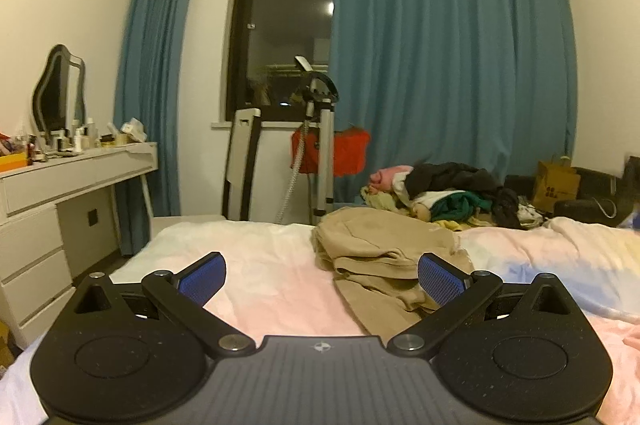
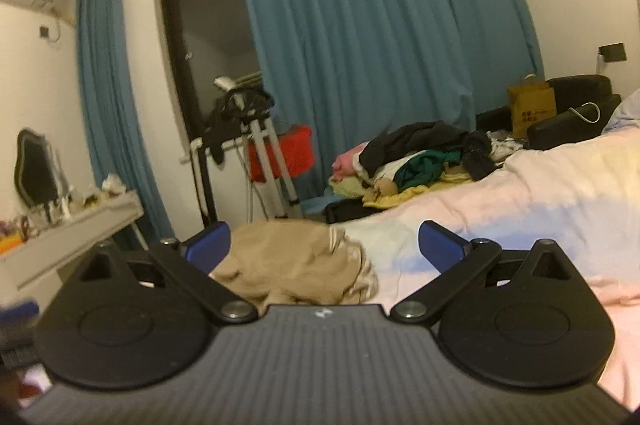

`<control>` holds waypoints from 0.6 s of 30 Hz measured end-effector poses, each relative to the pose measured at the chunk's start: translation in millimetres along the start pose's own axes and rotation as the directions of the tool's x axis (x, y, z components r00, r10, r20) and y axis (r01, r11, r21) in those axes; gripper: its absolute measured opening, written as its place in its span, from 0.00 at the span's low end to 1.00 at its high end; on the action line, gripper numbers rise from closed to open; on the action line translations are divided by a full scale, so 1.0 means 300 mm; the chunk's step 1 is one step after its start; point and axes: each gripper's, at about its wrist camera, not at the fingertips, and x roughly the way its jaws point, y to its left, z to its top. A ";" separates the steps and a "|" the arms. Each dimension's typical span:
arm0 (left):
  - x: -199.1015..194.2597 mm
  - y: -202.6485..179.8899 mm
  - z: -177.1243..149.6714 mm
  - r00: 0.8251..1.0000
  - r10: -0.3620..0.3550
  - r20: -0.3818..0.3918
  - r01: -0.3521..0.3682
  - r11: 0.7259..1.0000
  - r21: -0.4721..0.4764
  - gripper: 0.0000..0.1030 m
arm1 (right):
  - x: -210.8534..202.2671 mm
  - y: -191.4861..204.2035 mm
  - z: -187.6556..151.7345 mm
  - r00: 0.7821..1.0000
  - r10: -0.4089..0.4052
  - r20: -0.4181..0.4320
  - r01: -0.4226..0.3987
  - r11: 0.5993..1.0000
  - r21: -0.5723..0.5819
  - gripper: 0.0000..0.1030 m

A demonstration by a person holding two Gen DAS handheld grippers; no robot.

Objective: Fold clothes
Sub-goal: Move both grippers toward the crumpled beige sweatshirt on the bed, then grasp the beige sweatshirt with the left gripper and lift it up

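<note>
A: Where's the garment?
B: Tan garment crumpled on my bed, ahead of both tools (clothes pile beyond it).
A: Grip?
B: My left gripper and right gripper spread wide, holding nothing

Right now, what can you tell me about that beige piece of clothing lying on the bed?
The beige garment is a soft, thick-looking fabric, crumpled in loose folds, not neatly folded. It lies on the pale pink bedcover, apart from the pile of mixed clothes behind it. Both claws, left and right, are open and hold nothing.
</note>
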 end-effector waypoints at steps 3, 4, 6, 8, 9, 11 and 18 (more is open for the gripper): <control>0.040 -0.005 0.005 0.999 -0.039 -0.016 0.039 0.999 -0.001 1.00 | 0.015 0.007 0.077 0.999 0.004 0.043 -0.005 1.000 0.005 0.99; 0.059 -0.013 0.006 0.998 -0.057 -0.030 0.057 0.998 0.007 1.00 | 0.021 0.008 0.100 0.998 0.007 0.056 -0.007 1.000 0.006 0.99; 0.101 -0.031 0.005 0.994 -0.090 -0.065 0.092 0.995 0.033 1.00 | 0.034 0.006 0.136 0.997 0.002 0.078 -0.002 1.000 -0.008 0.99; 0.145 -0.061 0.000 0.992 -0.077 -0.098 0.086 0.992 0.091 1.00 | 0.044 -0.011 0.135 0.996 0.002 0.086 0.000 1.000 -0.029 0.99; 0.168 -0.075 -0.004 0.992 -0.070 -0.108 0.083 0.989 0.121 1.00 | 0.048 -0.025 0.128 0.996 -0.001 0.084 0.004 0.999 -0.033 0.99; 0.225 -0.101 -0.013 0.989 -0.088 -0.121 0.110 0.977 0.184 1.00 | 0.058 -0.064 0.093 0.999 -0.004 0.049 0.004 1.000 0.003 0.99; 0.465 -0.226 -0.090 0.980 -0.117 -0.161 0.177 0.885 0.432 1.00 | 0.117 -0.143 -0.016 0.996 -0.035 -0.087 0.042 0.996 0.082 0.99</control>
